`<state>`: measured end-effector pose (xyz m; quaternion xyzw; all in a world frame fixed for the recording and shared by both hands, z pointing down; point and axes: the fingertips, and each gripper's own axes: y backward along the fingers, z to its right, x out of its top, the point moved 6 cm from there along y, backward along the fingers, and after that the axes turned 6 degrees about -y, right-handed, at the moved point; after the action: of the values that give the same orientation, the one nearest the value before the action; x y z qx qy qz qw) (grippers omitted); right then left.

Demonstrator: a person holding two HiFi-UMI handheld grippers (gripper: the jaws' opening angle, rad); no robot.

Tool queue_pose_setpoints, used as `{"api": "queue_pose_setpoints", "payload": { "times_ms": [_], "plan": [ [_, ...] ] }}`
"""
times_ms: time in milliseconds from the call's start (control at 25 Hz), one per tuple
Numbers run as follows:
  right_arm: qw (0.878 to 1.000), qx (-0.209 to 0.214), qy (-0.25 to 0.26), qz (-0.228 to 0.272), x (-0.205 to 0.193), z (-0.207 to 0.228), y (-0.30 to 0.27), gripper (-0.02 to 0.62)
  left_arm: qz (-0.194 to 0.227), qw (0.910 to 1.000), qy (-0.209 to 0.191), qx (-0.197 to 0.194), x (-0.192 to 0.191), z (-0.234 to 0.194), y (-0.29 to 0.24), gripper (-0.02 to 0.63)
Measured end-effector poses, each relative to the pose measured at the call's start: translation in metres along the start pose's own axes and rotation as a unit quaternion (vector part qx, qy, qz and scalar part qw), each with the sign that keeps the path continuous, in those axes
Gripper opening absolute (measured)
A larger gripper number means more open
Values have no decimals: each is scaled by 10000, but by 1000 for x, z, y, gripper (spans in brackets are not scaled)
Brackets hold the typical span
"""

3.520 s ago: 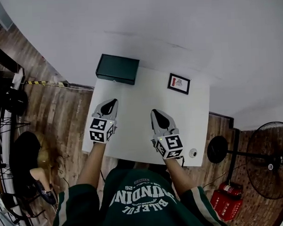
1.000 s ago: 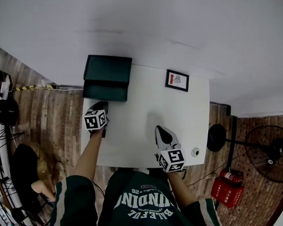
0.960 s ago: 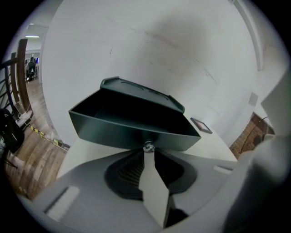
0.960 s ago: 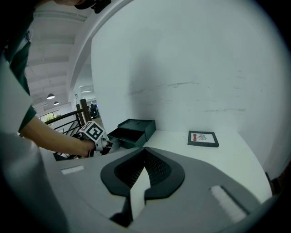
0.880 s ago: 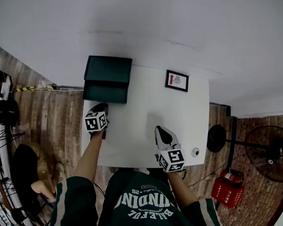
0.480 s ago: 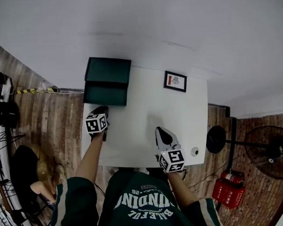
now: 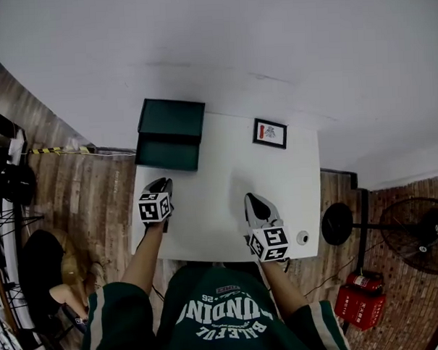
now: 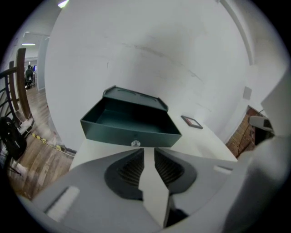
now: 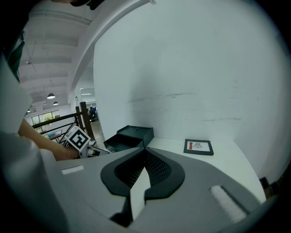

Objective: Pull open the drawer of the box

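Observation:
The dark green box (image 7: pixel 172 118) stands at the far left corner of the white table (image 7: pixel 220 199). Its drawer (image 7: pixel 167 152) is pulled out toward me and looks empty inside (image 8: pixel 125 119). A small silver knob (image 8: pixel 135 144) sits on the drawer front. My left gripper (image 7: pixel 161 183) hovers a short way back from that knob, jaws a narrow gap apart (image 8: pixel 148 150), holding nothing. My right gripper (image 7: pixel 254 199) rests over the table's near right part with its tips together (image 9: pixel 145 151) and nothing between them. From the right gripper view the box (image 9: pixel 132 136) shows at left.
A small black-framed picture (image 7: pixel 270 133) lies at the table's far right. A small white round object (image 7: pixel 302 237) sits by the near right corner. A floor fan (image 7: pixel 417 234) and a red object (image 7: pixel 361 302) stand on the wooden floor to the right.
The drawer, closed 3.5 s ago, now stands pulled out. Over the last second my left gripper drew back from the drawer front toward me. The right gripper barely moved.

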<state>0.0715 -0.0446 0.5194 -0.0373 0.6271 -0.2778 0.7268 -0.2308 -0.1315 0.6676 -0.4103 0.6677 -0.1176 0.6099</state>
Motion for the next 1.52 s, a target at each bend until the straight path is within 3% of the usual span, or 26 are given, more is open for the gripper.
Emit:
{"api": "queue_pose_setpoints", "payload": {
  "times_ms": [160,320,600,760,1520],
  "plan": [
    [9997,72,89,224,21,1,-4,2,561,9968,-496,-273,36,24,33,96],
    [9984,203,148,515,43,-3,-9,2,1197,9873,-995,-331,80,44,67,54],
    [9947,382,331,892,72,-15,-9,2,1916,9703,-1432,-370,124,71,110,52],
    [9930,425,442,1008,81,-18,-9,2,2052,9648,-1615,-325,129,77,119,52],
    [9931,525,545,897,74,-27,-10,2,2162,9668,-1282,-453,128,78,123,52]
  ]
}}
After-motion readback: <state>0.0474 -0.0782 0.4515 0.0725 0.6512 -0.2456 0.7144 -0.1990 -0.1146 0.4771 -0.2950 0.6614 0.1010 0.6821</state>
